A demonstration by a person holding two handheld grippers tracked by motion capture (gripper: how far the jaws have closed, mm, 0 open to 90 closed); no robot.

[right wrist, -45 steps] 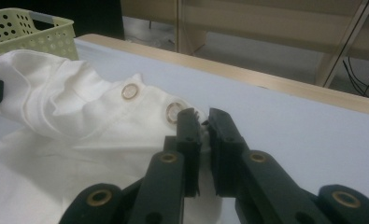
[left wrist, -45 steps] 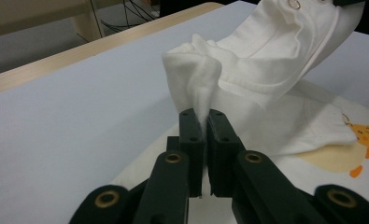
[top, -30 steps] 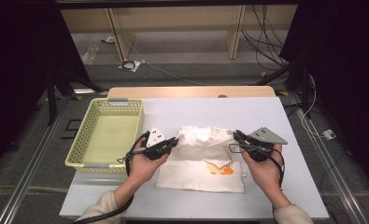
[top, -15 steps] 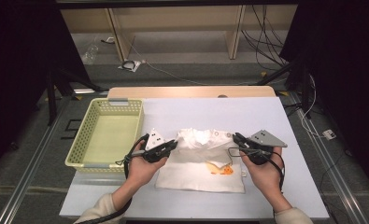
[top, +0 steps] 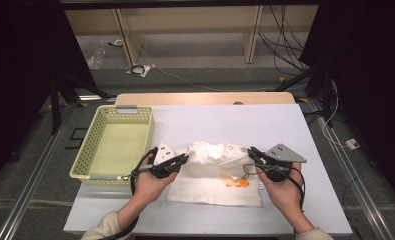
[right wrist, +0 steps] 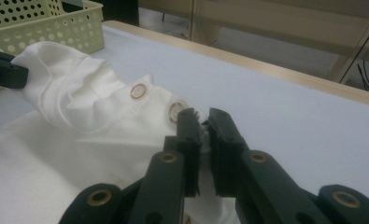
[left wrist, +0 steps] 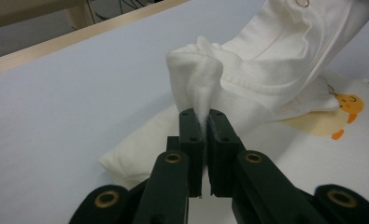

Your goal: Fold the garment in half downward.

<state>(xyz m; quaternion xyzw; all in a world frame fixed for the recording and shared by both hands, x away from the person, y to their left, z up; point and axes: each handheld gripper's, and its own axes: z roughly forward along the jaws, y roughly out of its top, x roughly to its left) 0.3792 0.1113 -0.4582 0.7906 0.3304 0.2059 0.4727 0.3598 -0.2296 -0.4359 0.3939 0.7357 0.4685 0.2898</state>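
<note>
A white baby garment (top: 210, 177) with an orange duck print (top: 239, 183) lies flat in the middle of the table. My left gripper (top: 185, 157) is shut on a bunched fold at its upper left corner (left wrist: 196, 77), which is raised off the table. My right gripper (top: 251, 151) is shut on the upper right corner, just beside two metal snaps (right wrist: 137, 91). In the left gripper view the cloth (left wrist: 275, 60) rises from between the closed jaws of the left gripper (left wrist: 203, 114). In the right gripper view the right gripper (right wrist: 202, 114) pinches the hem, and the garment (right wrist: 74, 107) stretches across to the other gripper.
A pale yellow perforated basket (top: 117, 145) stands empty at the table's left, close to my left hand, and its wall (right wrist: 42, 23) is seen in the right gripper view. The white table top (top: 225, 120) extends beyond the garment to a wooden far edge (top: 205, 98).
Both hands have drifted slightly toward the near side, taking the garment's upper edge with them. Both grips are unchanged.
</note>
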